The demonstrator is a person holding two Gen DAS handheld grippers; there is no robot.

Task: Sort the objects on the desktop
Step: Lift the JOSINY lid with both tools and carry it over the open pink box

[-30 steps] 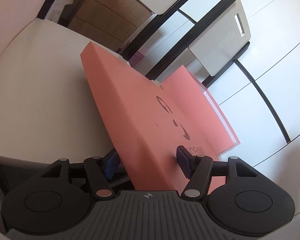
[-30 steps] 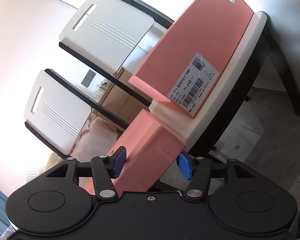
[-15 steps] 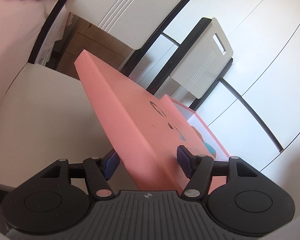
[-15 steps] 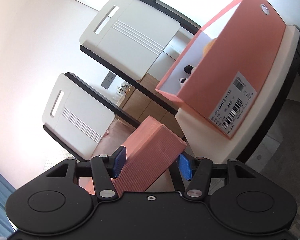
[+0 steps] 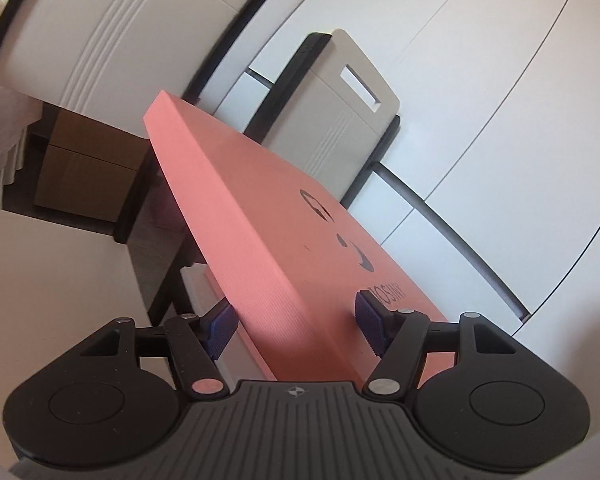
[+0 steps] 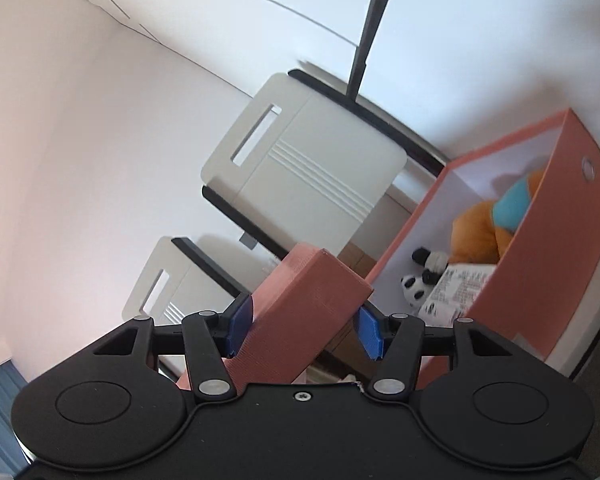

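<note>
L gripper (image 5: 296, 326) jaws opening, flat salmon-pink cardboard lid (image 5: 268, 232) between pads | R gripper (image 6: 306, 322) pinching same lid's end | lid held up beside open salmon-pink box (image 6: 548, 272) w/ plush toys (image 6: 480, 232) inside

Bright, soft daylight fills both views, washing the white wall (image 6: 100, 160) nearly featureless. Fisheye bending curves straight lines towards dark vignetted corners. Motion blur smears the chair backs (image 5: 112, 28), while the pink lid (image 5: 260, 240) shades its near side.
</note>
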